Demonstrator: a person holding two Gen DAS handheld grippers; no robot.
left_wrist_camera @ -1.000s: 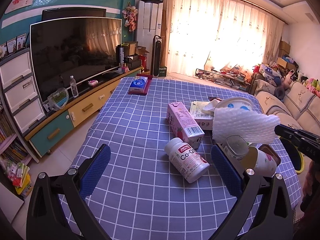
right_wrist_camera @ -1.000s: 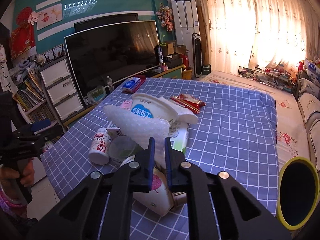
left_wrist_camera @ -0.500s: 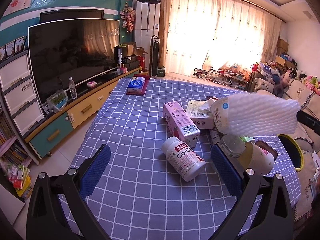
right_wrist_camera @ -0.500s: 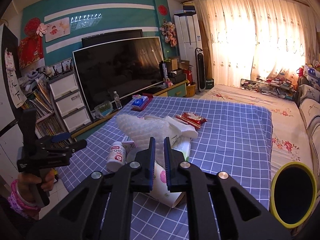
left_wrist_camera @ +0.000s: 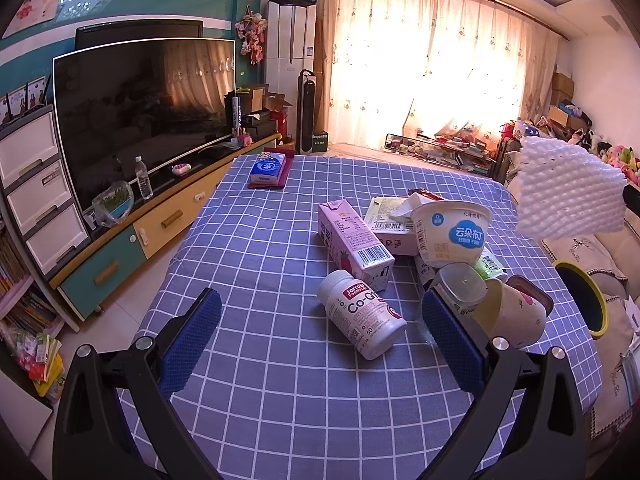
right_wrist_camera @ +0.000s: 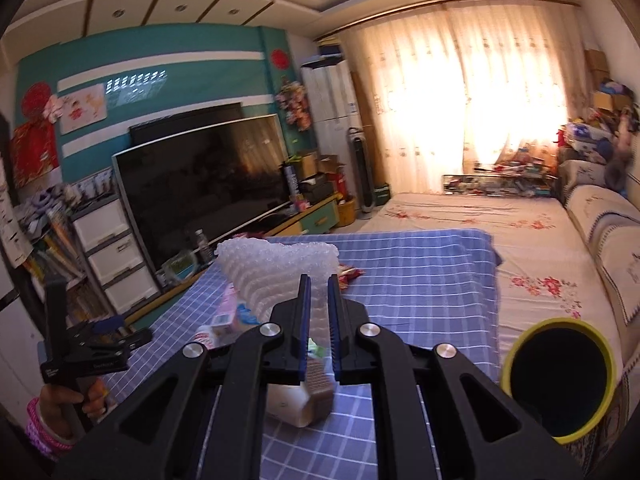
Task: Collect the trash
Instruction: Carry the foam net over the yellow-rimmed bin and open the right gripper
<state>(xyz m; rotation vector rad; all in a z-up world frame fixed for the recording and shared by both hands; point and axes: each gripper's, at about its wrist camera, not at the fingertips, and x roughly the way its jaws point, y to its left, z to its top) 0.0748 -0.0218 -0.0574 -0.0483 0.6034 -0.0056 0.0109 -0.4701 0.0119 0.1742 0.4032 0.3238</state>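
Right gripper (right_wrist_camera: 318, 284) is clamped nearly shut on the white foam net (left_wrist_camera: 568, 192), which now hangs in the air off the table's right edge, above and left of the yellow-rimmed bin (left_wrist_camera: 582, 300). A second ago the net was low, over the trash pile and covering the pudding cup.

Left gripper (left_wrist_camera: 322, 332) is wide open and empty, in the same spot as before, with the "Jarrow Formulas Co-Q10" bottle (left_wrist_camera: 362, 314) lying on its side between the fingers' line of sight.

Readable labels: pudding cup (left_wrist_camera: 452, 232) says "云朵布丁"; the pink carton (left_wrist_camera: 354, 242) shows a barcode, text too small. The tissue pack (left_wrist_camera: 268, 168) at the far end is blue; brand unreadable.

Checked tablecloth (left_wrist_camera: 260, 380) and the rest of the pile are unchanged.
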